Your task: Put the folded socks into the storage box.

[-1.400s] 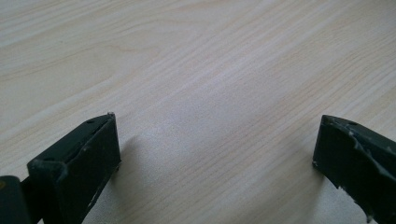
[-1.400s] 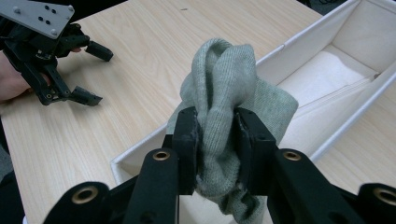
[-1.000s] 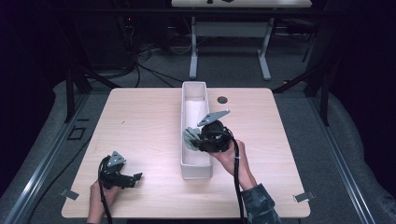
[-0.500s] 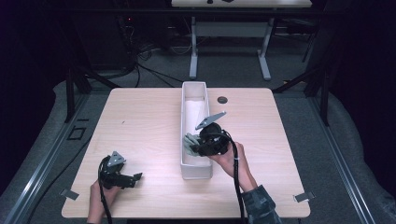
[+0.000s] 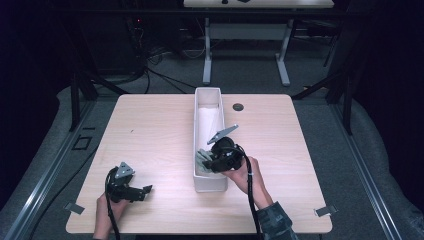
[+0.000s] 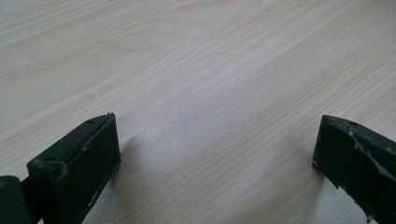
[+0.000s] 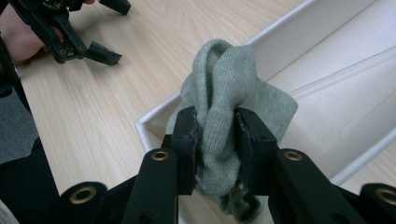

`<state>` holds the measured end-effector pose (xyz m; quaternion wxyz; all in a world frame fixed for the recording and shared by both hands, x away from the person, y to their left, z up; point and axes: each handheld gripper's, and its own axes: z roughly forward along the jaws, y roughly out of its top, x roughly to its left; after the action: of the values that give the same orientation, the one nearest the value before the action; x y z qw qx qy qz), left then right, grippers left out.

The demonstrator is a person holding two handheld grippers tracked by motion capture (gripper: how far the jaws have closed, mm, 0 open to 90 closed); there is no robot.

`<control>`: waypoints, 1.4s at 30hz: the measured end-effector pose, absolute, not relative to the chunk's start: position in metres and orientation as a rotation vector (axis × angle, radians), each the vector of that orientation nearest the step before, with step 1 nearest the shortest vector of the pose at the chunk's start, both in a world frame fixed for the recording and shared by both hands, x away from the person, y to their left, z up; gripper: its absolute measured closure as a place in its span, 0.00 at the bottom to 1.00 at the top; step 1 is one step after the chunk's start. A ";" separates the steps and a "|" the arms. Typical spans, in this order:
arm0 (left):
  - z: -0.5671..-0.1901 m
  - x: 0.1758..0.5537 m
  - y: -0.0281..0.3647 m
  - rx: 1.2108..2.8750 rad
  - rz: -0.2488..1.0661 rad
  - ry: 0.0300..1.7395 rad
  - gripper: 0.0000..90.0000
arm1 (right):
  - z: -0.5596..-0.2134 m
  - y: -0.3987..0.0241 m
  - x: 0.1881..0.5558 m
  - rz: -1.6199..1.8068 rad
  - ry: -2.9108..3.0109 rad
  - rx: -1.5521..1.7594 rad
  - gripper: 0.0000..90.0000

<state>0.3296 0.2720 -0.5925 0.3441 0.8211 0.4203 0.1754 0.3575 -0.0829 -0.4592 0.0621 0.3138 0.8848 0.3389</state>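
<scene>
My right gripper [image 7: 215,116] is shut on a bunched grey-green knit cloth [image 7: 224,79], held over the near end of a long white tray [image 7: 327,116]. In the high view the cloth [image 5: 202,157] hangs at the tray's [image 5: 196,135] left wall, with the right gripper [image 5: 207,162] just behind it. My left gripper [image 5: 146,190] rests low on the wooden table [image 5: 150,135] near the front left corner. Its jaws stand wide open over bare wood, with nothing between the fingers [image 6: 84,154]. The left gripper [image 7: 105,32] also appears at the upper left of the right gripper view.
A small dark round cap [image 5: 238,107] sits in the table beside the tray's far end. The tray's far part holds something white [image 5: 209,117]. Dark floor, cables and a table frame [image 5: 245,55] lie beyond the far edge.
The right gripper and the cloth have shifted slightly toward the tray's near end. The left gripper has stayed where it was.
</scene>
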 end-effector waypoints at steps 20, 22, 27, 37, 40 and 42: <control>-0.593 0.330 0.272 2.133 0.456 1.091 0.01 | -0.480 -0.081 0.358 0.984 2.720 0.981 0.76; -0.593 0.330 0.272 2.133 0.456 1.092 0.00 | -0.480 -0.081 0.358 0.977 2.720 0.982 0.75; -0.593 0.330 0.272 2.133 0.456 1.091 0.00 | -0.480 -0.081 0.358 0.972 2.721 0.987 0.75; -0.593 0.330 0.272 2.133 0.455 1.092 0.01 | -0.481 -0.081 0.358 0.962 2.723 0.991 0.73; -0.593 0.330 0.272 2.133 0.455 1.092 0.01 | -0.481 -0.081 0.358 0.957 2.728 1.000 0.71; -0.593 0.330 0.272 2.132 0.456 1.092 0.01 | -0.481 -0.080 0.358 0.958 2.730 1.002 0.71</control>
<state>0.3296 0.2720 -0.5925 0.3443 0.8209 0.4205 0.1755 0.3583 -0.0804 -0.4814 0.0401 0.3270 0.8909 0.3126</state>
